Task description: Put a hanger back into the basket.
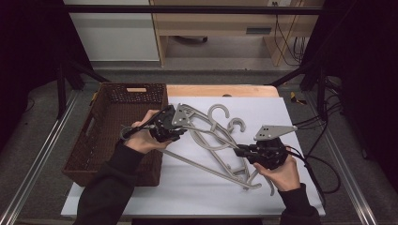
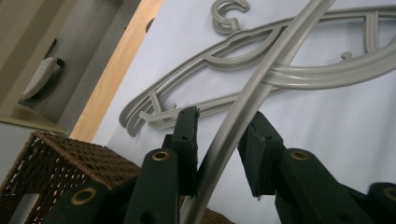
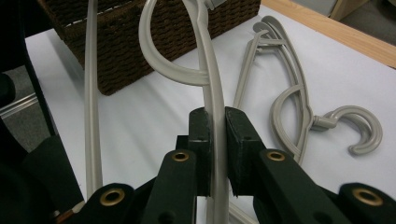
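Now your right tongs (image 3: 218, 140) are pinching a hanger (image 3: 212, 93): its smooth grey plastic bar runs straight up between the two black pads, which press on it from both sides. Just beyond those pads the bar meets a curved loop of the same plastic, and a second, thinner rod of the hanger stands well off to the left of your jaws.

Your left tongs (image 2: 222, 140) stand partly spread. A round grey bar of that hanger passes between their jaws on a slant; it lies against the left pad, while the right pad sits apart from it with a clear gap.

From above, you hold the hanger up between the two hands, the left tongs (image 1: 174, 123) at its upper end and the right tongs (image 1: 244, 151) near its lower end. Under it, between your tongs, more hangers (image 1: 220, 133) lie flat in a loose pile on the white worktop (image 1: 187, 192), all matte grey with open C-shaped hooks and thin curved arms.

Just behind and beside your left tongs sits a basket (image 1: 108, 140), dark brown, rectangular, tightly woven wicker with a rough, ribbed look. A pale wooden edge (image 2: 116, 70) borders the worktop beyond the pile.
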`<state>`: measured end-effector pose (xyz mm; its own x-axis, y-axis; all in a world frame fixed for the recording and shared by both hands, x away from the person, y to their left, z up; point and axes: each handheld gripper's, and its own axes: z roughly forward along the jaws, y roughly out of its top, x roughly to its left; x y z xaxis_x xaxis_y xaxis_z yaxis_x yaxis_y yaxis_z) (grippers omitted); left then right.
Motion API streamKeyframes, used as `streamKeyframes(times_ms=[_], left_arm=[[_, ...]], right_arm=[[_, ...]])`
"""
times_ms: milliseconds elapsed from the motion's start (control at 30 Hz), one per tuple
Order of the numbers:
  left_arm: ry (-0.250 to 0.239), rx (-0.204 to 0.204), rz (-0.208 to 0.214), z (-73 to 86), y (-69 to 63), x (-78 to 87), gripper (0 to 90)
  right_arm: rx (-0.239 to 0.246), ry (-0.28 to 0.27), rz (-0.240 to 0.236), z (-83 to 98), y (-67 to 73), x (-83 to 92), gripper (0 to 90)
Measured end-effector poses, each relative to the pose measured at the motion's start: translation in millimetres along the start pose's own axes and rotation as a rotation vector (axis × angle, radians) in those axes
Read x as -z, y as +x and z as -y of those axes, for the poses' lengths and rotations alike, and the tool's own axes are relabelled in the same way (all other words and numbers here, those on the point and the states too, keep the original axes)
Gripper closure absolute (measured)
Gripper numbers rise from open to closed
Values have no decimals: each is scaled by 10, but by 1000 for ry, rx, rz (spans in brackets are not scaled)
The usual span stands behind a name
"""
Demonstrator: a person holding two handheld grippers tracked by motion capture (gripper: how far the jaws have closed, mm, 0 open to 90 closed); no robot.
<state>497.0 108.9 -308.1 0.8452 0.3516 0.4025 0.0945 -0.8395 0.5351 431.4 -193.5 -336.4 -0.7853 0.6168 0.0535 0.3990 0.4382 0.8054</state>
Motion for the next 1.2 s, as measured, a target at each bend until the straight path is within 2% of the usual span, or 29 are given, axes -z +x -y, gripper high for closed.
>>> streamKeyframes(times_ms=[233, 533, 633, 733, 800, 900, 967, 1033, 1133, 1200], left_arm=[[29, -23, 49, 1, -30, 8, 719], [62, -93, 144, -7, -125, 33, 788], [64, -116, 165, -17, -179, 32, 808], [47, -113, 178, -24, -204, 58, 814], [43, -107, 174, -35, -216, 71, 815], [40, -96, 155, -47, -222, 79, 815], [40, -85, 143, -48, -219, 81, 815], [47, -68, 129, -47, -199, 92, 815], [32, -30, 84, -30, -158, 119, 816], [15, 5, 47, -7, -120, 153, 815]], right_arm=[[23, 16, 2, 3, -24, -3, 803], [30, 26, 40, 20, -86, 19, 748], [33, 29, 65, 30, -105, 20, 722], [27, 15, 71, 51, -134, 27, 702], [19, 6, 70, 64, -149, 30, 687], [29, -31, 108, 64, -153, 46, 566], [22, -78, 135, 50, -161, 87, 471], [18, -104, 155, 42, -170, 137, 415], [5, -149, 211, 42, -191, 234, 326], [4, -169, 243, 49, -206, 306, 305]])
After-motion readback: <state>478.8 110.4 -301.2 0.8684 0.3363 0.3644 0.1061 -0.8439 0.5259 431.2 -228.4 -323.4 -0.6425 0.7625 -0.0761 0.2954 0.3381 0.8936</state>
